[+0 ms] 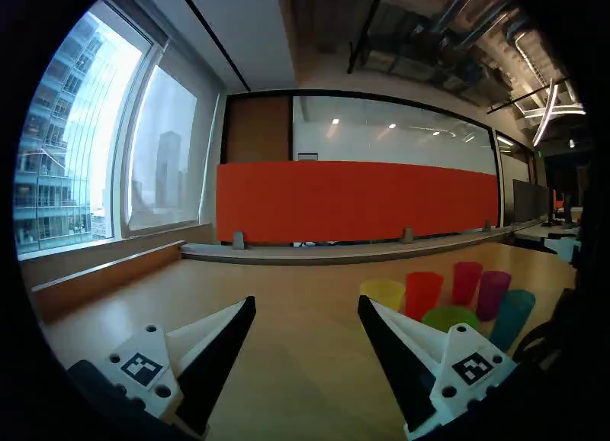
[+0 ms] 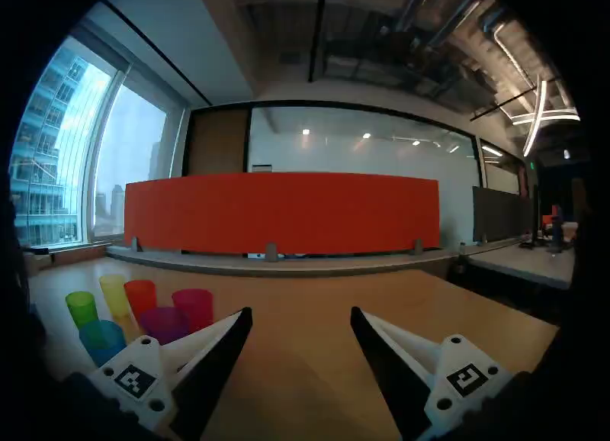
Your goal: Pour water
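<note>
Several coloured plastic cups stand in a cluster on the wooden table (image 1: 305,281). In the left gripper view the cluster sits to the right, with a yellow cup (image 1: 383,293), a red cup (image 1: 424,292), a green cup (image 1: 450,317) and a teal cup (image 1: 512,317) among them. My left gripper (image 1: 306,304) is open, holds nothing, and lies left of the cups. In the right gripper view the same cluster is at the lower left: green cup (image 2: 81,307), red cup (image 2: 140,297), magenta cup (image 2: 164,323). Open and holding nothing, my right gripper (image 2: 299,313) is to their right.
An orange divider panel (image 1: 354,201) runs along the table's far edge. Large windows (image 1: 76,159) line the left wall above a wooden ledge. A neighbouring desk (image 2: 526,262) with dark items on it stands to the right, beyond the table's right edge.
</note>
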`<action>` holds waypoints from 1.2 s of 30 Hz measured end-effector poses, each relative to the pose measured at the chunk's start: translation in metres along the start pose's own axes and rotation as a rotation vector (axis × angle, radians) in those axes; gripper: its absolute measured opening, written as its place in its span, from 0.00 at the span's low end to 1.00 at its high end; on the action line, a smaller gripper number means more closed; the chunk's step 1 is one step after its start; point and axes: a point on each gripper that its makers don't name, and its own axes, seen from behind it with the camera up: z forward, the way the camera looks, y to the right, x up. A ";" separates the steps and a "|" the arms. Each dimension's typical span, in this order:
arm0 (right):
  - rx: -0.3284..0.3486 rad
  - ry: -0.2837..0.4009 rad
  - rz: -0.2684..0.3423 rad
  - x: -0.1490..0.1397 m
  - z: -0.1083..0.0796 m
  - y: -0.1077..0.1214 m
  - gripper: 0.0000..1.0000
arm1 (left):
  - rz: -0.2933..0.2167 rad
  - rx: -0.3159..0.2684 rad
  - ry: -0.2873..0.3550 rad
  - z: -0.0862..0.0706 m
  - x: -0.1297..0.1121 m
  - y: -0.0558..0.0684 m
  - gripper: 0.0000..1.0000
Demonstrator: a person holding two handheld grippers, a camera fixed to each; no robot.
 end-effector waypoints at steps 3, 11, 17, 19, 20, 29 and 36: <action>0.000 0.000 0.000 -0.001 0.001 0.000 1.00 | 0.000 0.000 0.000 0.000 0.000 0.000 1.00; 0.001 -0.002 0.001 -0.002 0.002 0.000 1.00 | 0.000 0.000 0.000 0.000 0.000 0.000 1.00; 0.001 -0.002 0.001 -0.002 0.001 0.000 1.00 | 0.000 0.000 0.000 0.000 0.000 0.000 1.00; 0.001 -0.002 0.001 -0.002 0.002 0.000 1.00 | 0.000 0.001 0.000 0.000 0.000 0.000 1.00; 0.001 -0.002 0.001 -0.002 0.002 0.000 1.00 | 0.000 0.001 0.000 0.000 0.000 0.000 1.00; 0.001 -0.002 0.001 -0.003 0.002 0.000 1.00 | 0.000 0.001 0.000 -0.001 0.000 0.000 1.00; 0.001 -0.002 0.001 -0.003 0.002 -0.001 1.00 | 0.000 0.000 0.000 -0.001 0.000 0.000 1.00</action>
